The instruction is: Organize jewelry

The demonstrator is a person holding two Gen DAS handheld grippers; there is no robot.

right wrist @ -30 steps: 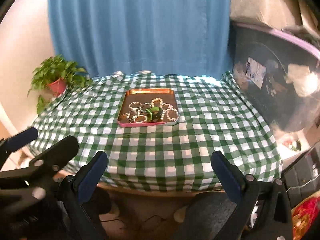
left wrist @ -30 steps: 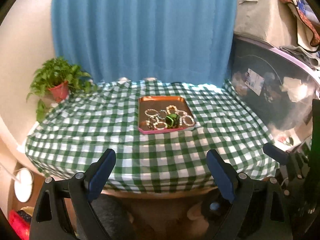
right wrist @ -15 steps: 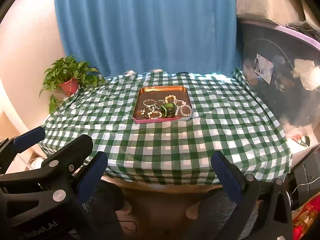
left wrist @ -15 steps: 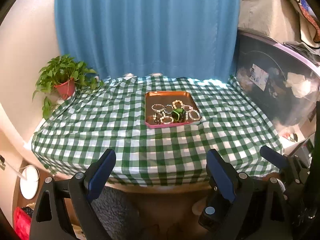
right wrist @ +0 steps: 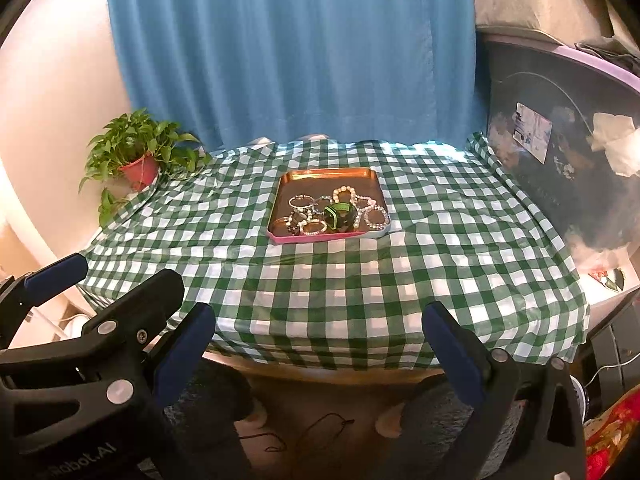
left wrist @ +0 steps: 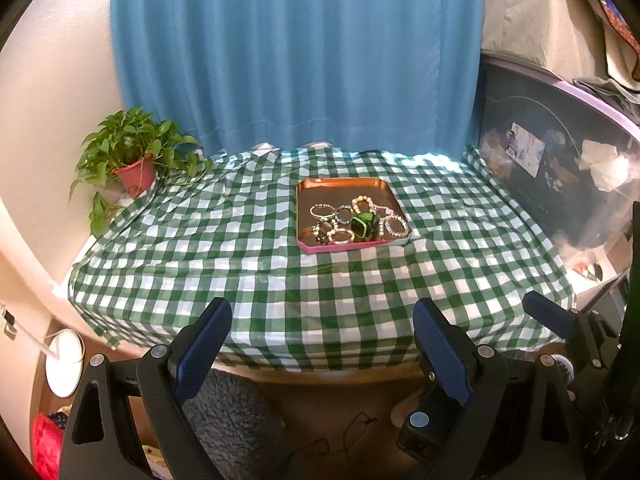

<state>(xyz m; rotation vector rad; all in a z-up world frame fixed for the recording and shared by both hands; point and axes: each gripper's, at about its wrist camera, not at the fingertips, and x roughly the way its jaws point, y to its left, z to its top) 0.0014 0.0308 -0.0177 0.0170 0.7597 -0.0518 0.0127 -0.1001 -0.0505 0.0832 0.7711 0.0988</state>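
Note:
A copper tray with a pink rim (left wrist: 340, 187) (right wrist: 320, 178) sits past the middle of a table under a green checked cloth (left wrist: 240, 248) (right wrist: 440, 248). In its near half lie several beaded bracelets (left wrist: 362, 203) (right wrist: 346, 193) around a green and black object (left wrist: 364, 225) (right wrist: 340, 216). My left gripper (left wrist: 322, 332) hangs open before the table's near edge, nothing between its blue pads. My right gripper (right wrist: 320, 340) is open and empty too, level with the left. Each shows at the edge of the other's view.
A potted plant (left wrist: 134, 156) (right wrist: 138, 152) stands at the table's far left corner. A blue curtain (left wrist: 296, 56) hangs behind. A dark storage bin (left wrist: 560, 168) with a grey box (left wrist: 532, 16) on top flanks the right side. A white lamp base (left wrist: 64, 362) lies on the floor, left.
Both views have shifted a little: the tray and table now sit slightly further right and the scene looks brighter. Both grippers stay open and empty.

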